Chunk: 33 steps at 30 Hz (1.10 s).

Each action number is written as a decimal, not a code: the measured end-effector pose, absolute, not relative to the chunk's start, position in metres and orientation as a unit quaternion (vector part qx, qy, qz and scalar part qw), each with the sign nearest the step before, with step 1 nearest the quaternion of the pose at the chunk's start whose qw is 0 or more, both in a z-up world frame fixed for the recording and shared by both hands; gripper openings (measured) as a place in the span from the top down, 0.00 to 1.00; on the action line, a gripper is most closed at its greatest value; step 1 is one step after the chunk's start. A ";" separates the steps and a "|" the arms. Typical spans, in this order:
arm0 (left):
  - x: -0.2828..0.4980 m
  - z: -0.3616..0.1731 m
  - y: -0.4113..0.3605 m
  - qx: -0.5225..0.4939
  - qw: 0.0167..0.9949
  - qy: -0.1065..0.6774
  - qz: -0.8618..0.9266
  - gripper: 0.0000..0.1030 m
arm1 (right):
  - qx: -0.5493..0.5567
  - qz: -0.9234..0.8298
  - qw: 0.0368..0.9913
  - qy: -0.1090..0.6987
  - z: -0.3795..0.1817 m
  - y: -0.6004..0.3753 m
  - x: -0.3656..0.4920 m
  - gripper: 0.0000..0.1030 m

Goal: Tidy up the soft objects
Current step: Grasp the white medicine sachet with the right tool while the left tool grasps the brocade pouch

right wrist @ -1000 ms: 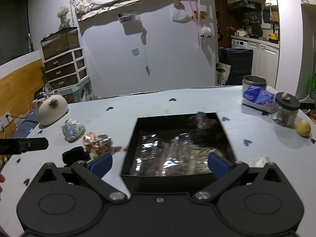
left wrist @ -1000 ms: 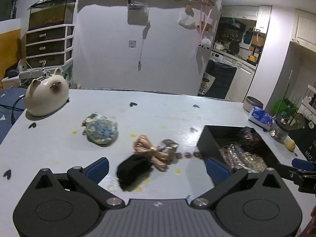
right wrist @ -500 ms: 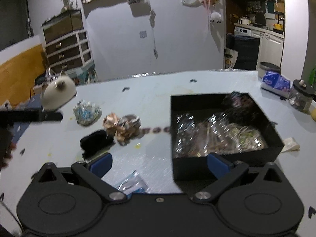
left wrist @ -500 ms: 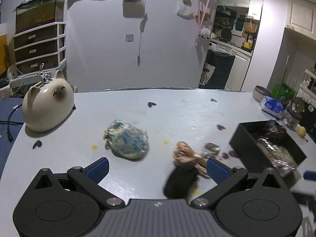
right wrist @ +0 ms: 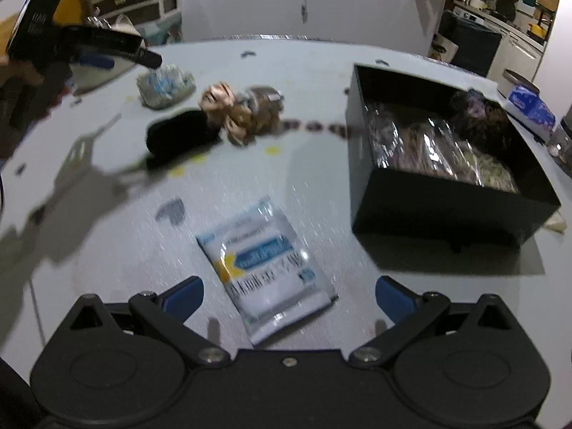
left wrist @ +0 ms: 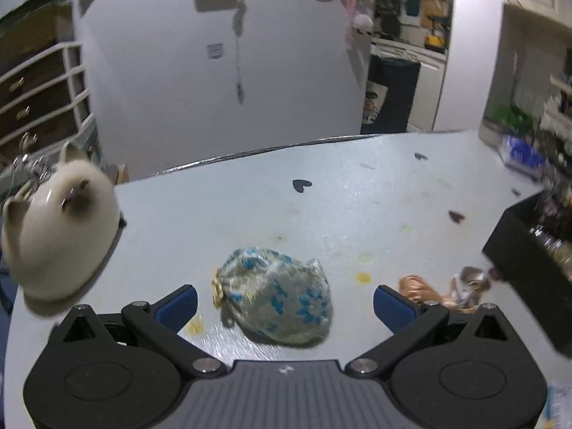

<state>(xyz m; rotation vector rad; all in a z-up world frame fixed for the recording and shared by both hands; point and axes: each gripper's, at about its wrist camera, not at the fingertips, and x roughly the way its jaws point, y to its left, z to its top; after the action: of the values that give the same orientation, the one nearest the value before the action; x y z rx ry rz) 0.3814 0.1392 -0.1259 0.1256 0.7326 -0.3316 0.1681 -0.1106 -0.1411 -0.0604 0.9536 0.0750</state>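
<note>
Two hand-held grippers spread wide and empty, left hand-held gripper framing blue-patterned pouch at lower centre, right hand-held gripper over white packet at lower centre, black box right on bench.

black box cut off at right, cat figurine blurred

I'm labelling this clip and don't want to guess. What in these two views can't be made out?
- White packet, right wrist view: print smeared by motion blur, unreadable.
- Black box, left wrist view: cut off by the right edge; contents blurred.
- Black box contents, right wrist view: crinkled clear wrap with glare; items unidentifiable.
- Black soft item, right wrist view: dark and blurred; type unclear.
- Left claw, right wrist view: blurred; opening unclear there.
</note>
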 end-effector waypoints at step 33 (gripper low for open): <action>0.445 -0.172 0.126 0.135 0.868 0.424 -0.221 0.19 | 0.031 0.029 0.872 0.487 -0.138 -0.100 0.219 0.00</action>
<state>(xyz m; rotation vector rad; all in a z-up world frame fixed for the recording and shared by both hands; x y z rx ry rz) 0.4455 0.1265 -0.1723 0.2825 0.8866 -0.4635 0.2194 -0.1003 -0.1379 0.0657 1.0181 0.0603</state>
